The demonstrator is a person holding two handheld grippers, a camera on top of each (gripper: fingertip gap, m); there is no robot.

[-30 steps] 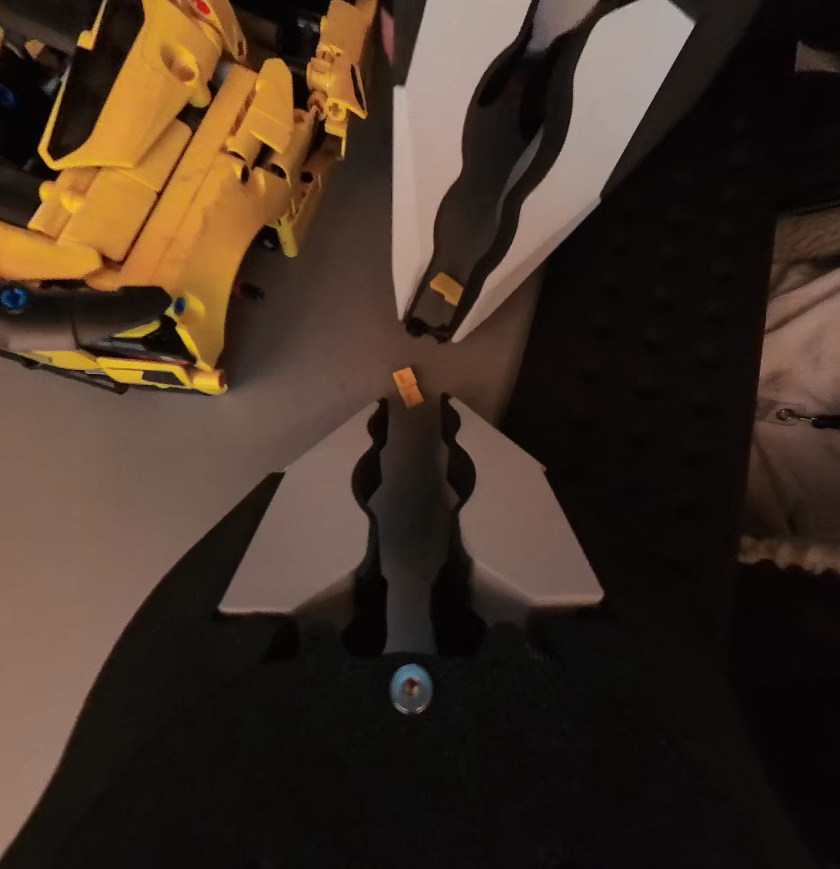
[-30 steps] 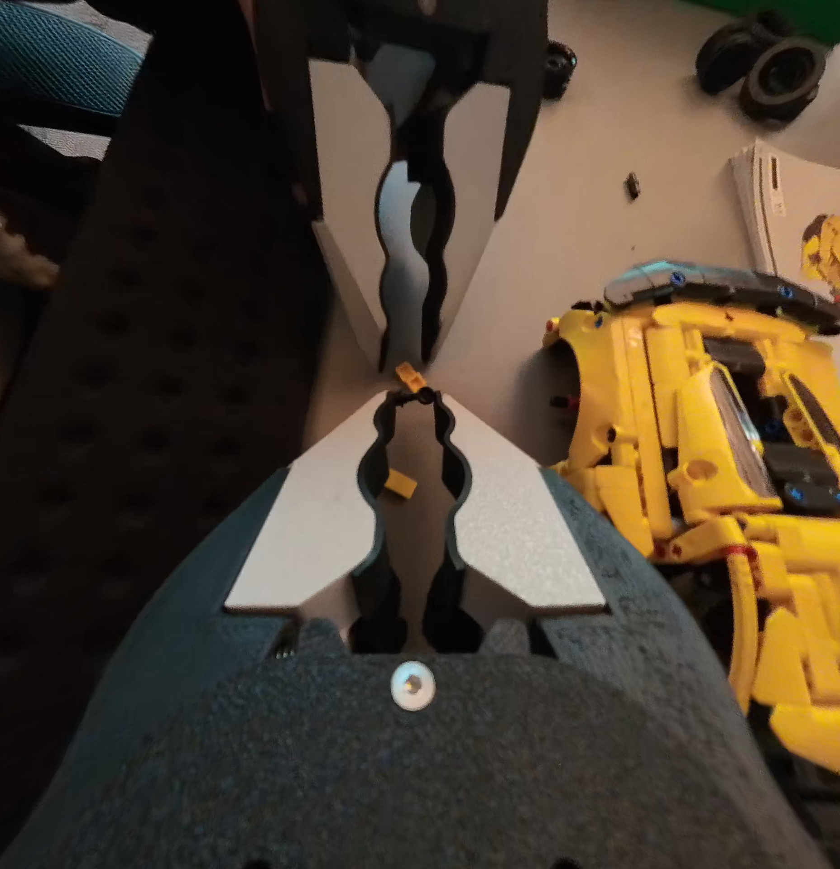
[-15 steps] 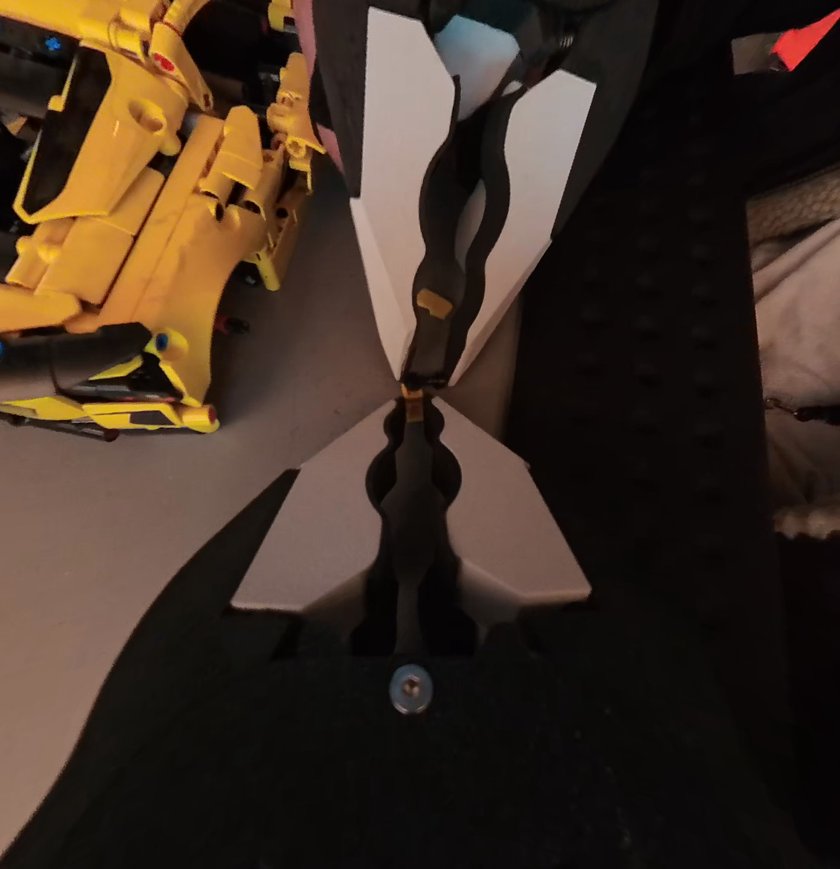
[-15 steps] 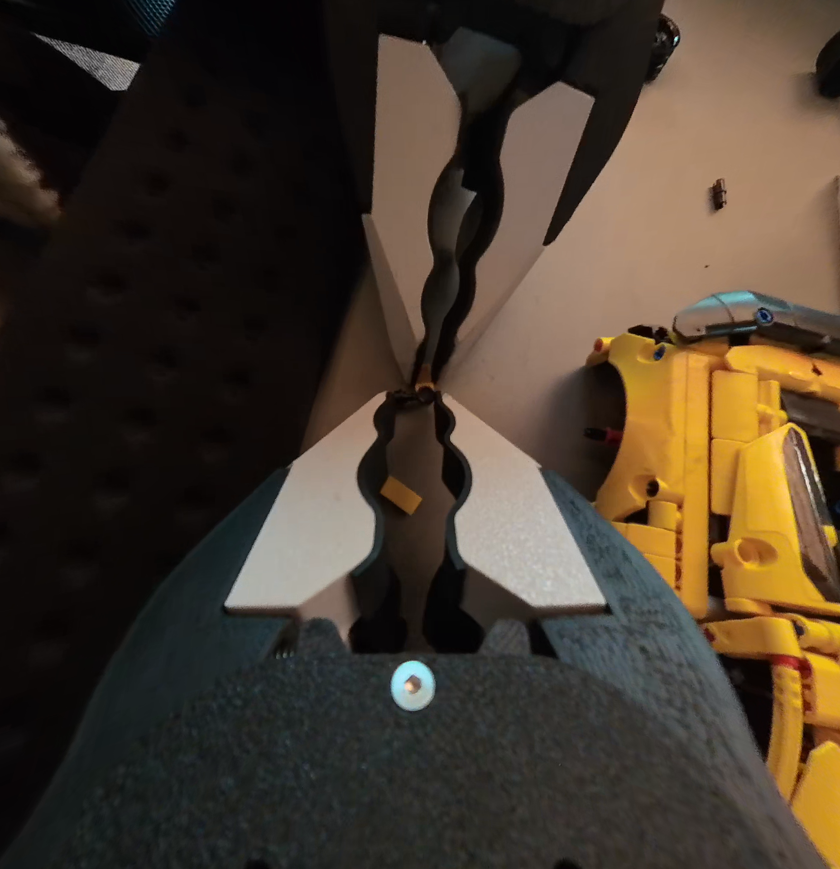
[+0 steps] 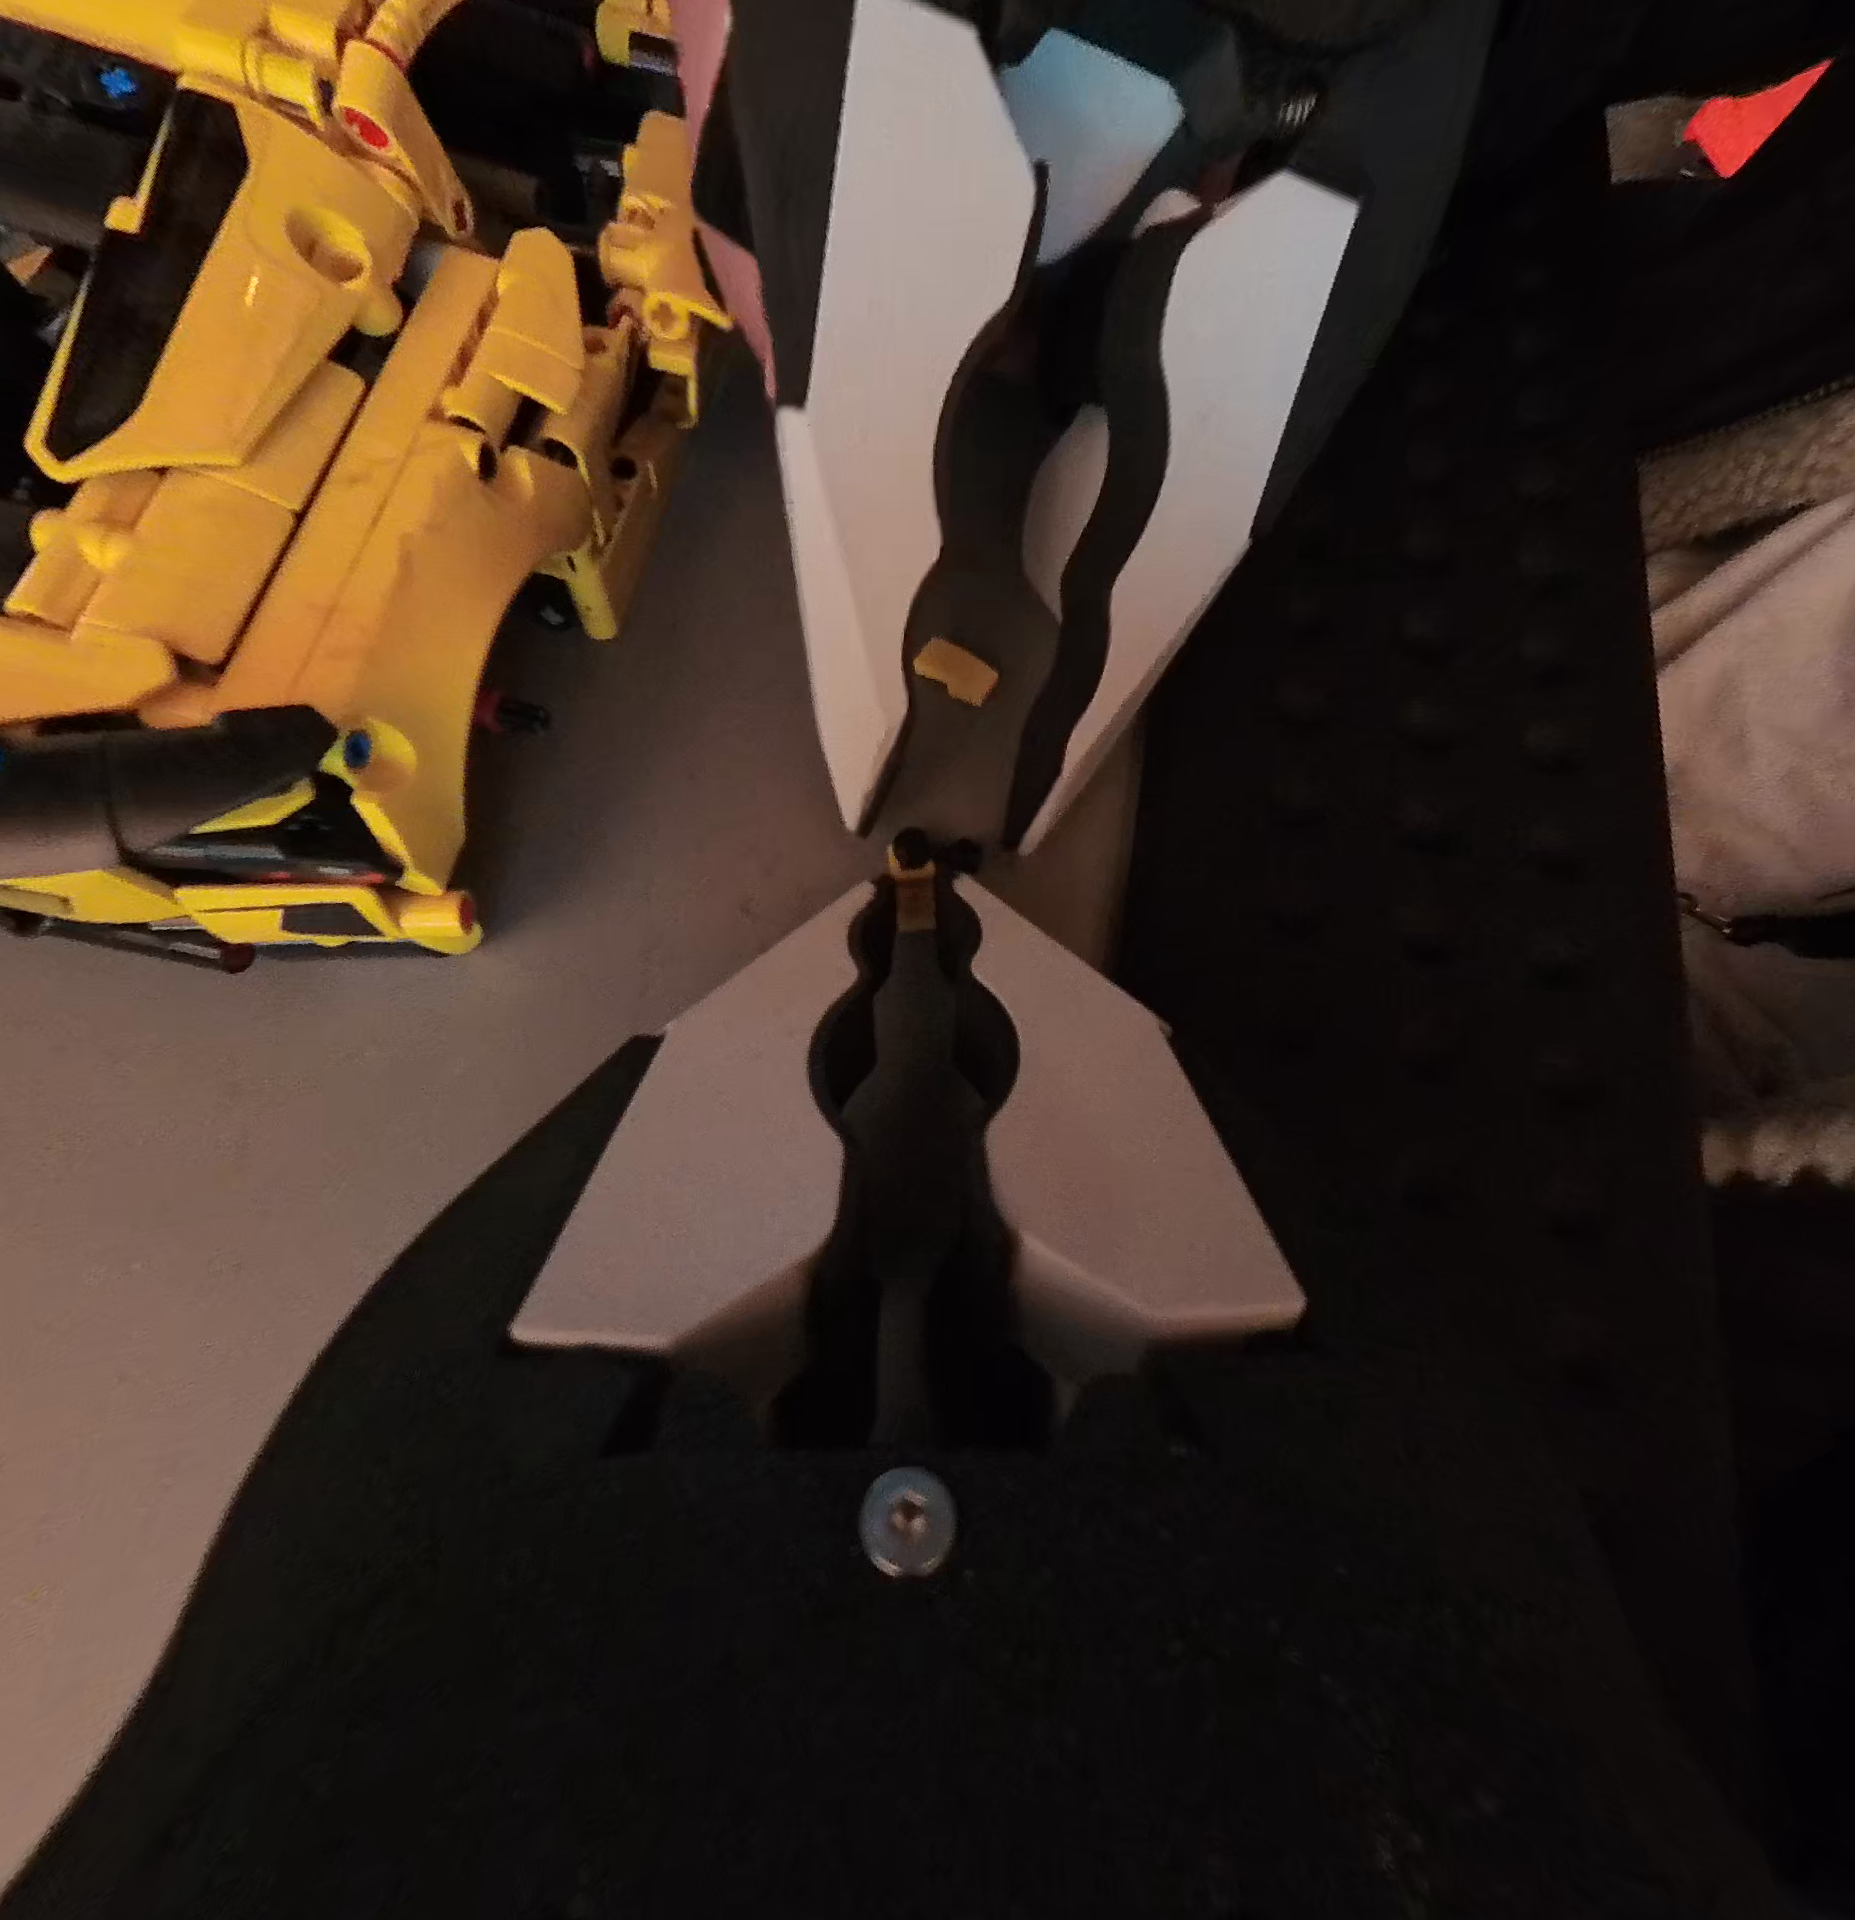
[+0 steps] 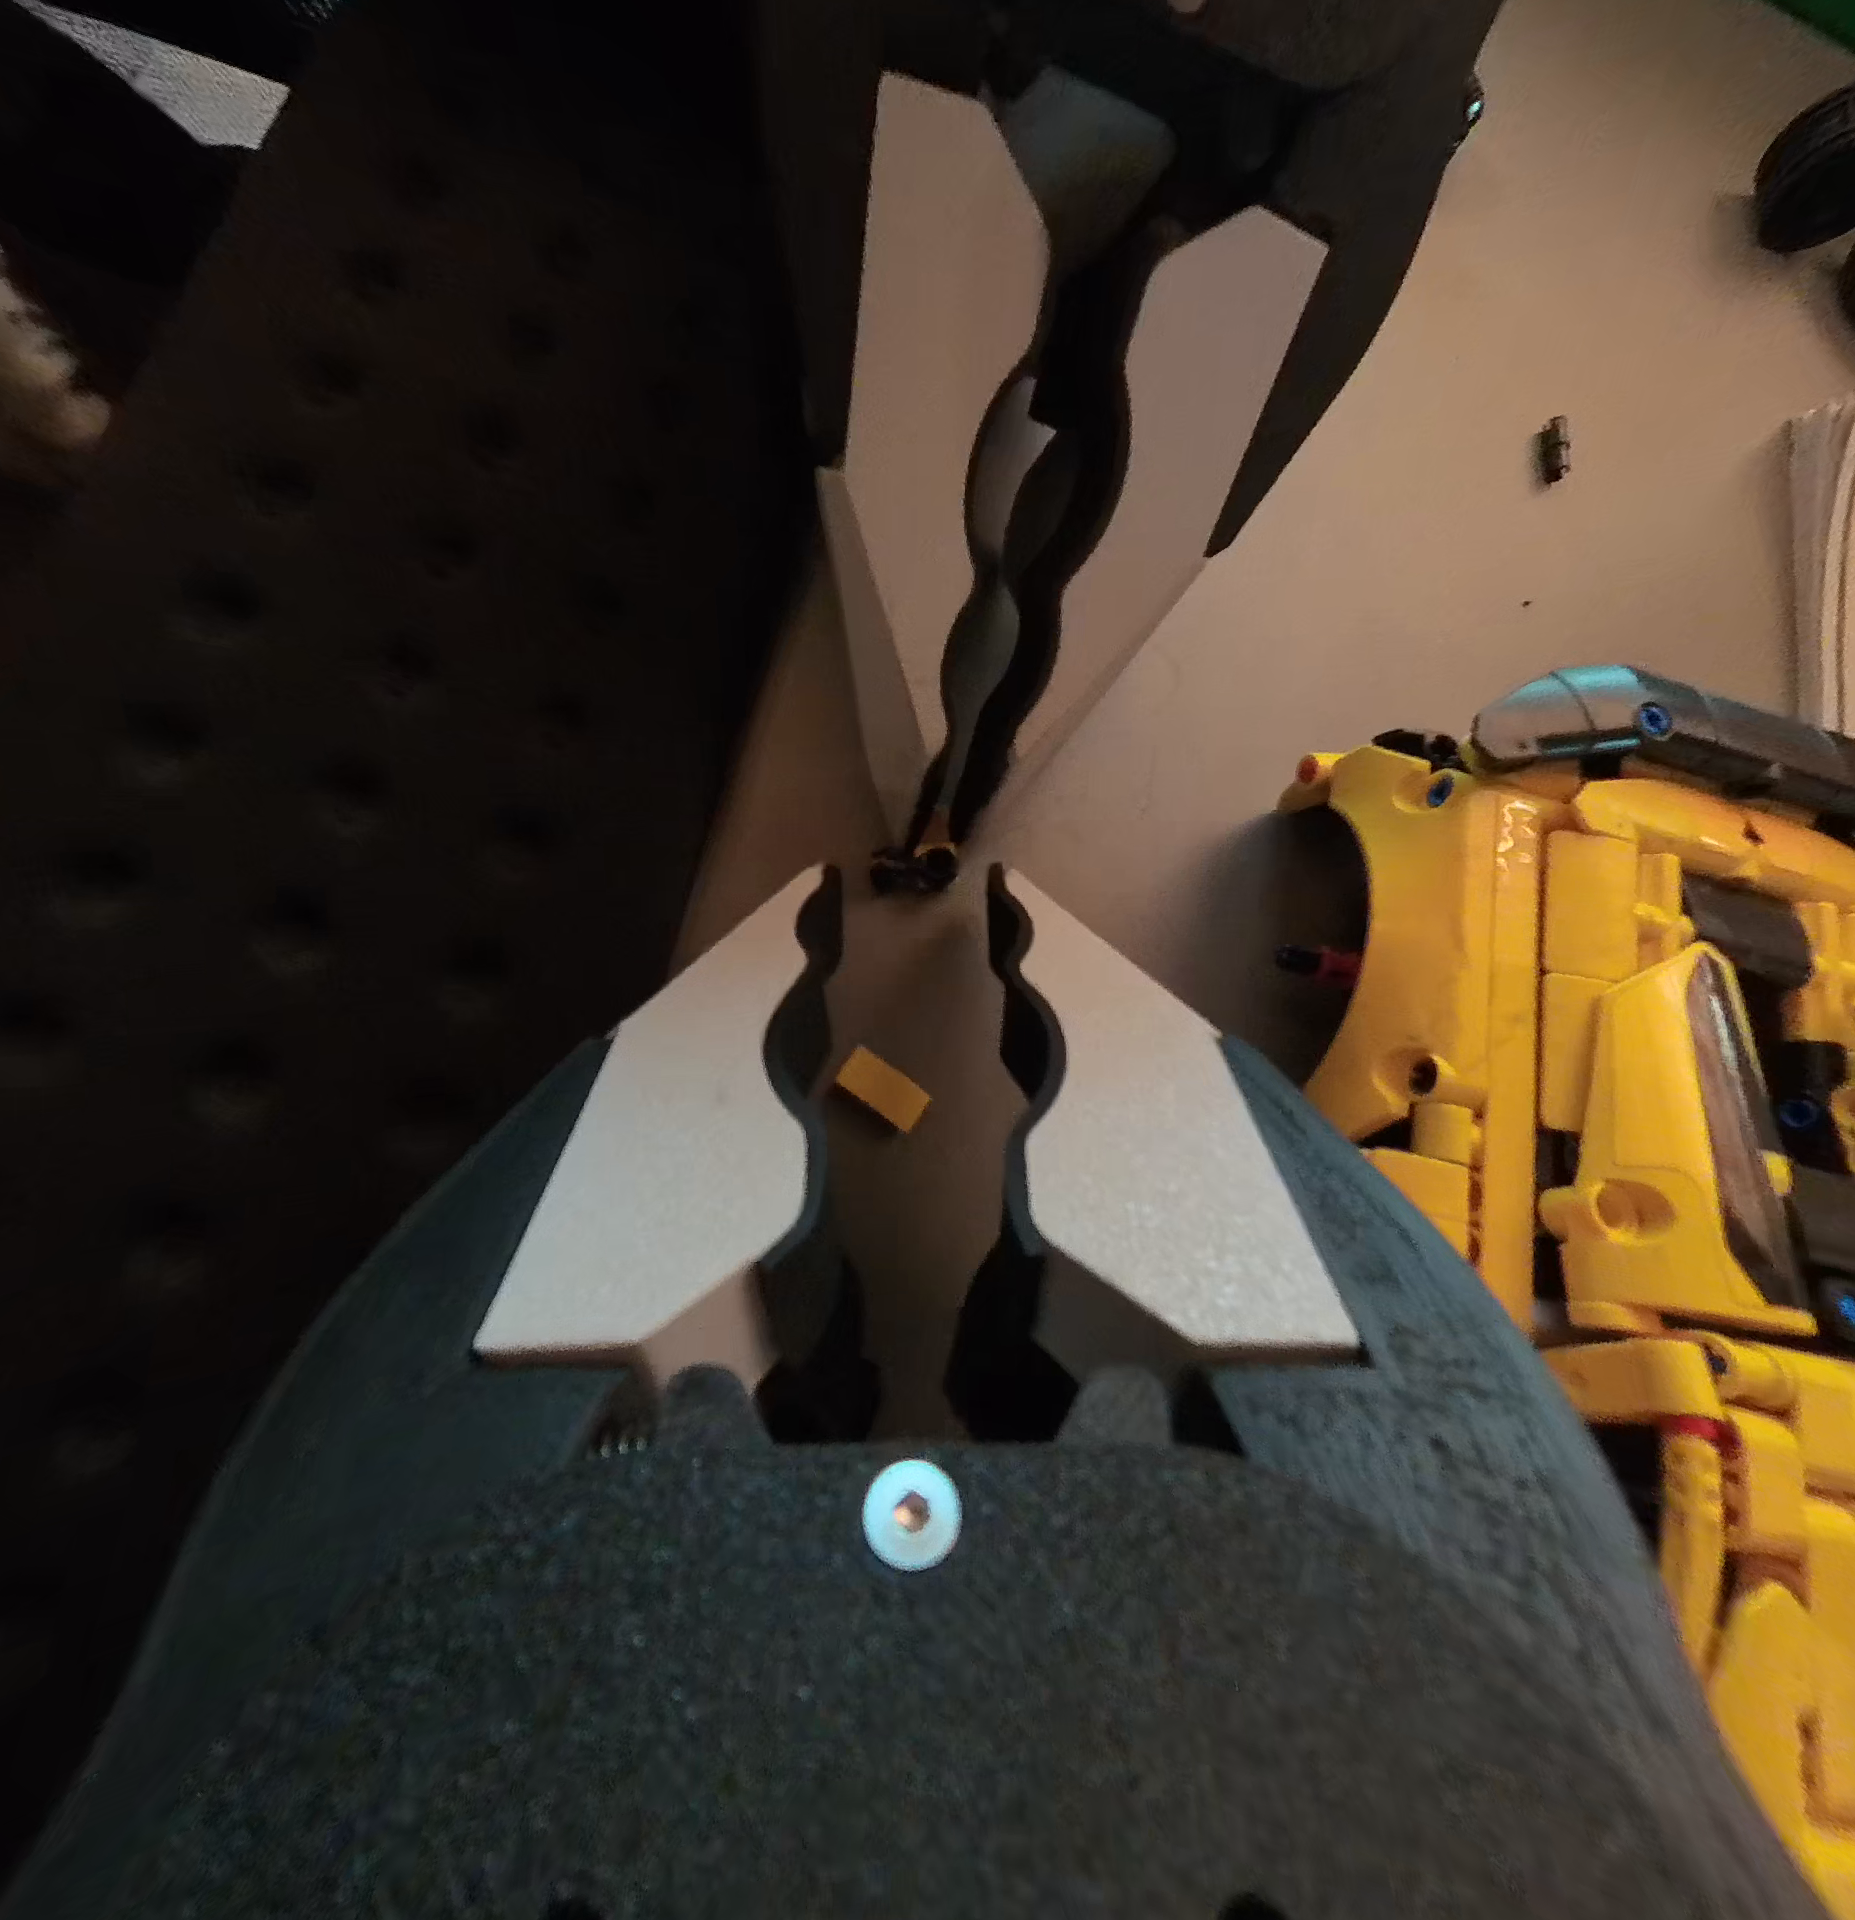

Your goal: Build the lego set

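The left gripper (image 5: 915, 883) has its jaws pinching a small yellow piece (image 5: 910, 896) with a black pin (image 6: 910, 871) on its far end. The right gripper (image 6: 912, 883), tip to tip with it, has its jaws spread. The yellow car (image 5: 279, 457) lies on the table (image 5: 175, 1143) beside them.

This looks like a hobby or work desk indoors, dimly and warmly lit. A plain grey tabletop (image 6: 1422, 582) carries a half-built yellow toy car (image 6: 1588, 1091); beyond the car lie loose black tyres (image 6: 1816, 177), and beside them a printed booklet (image 6: 1837, 561) at the edge.
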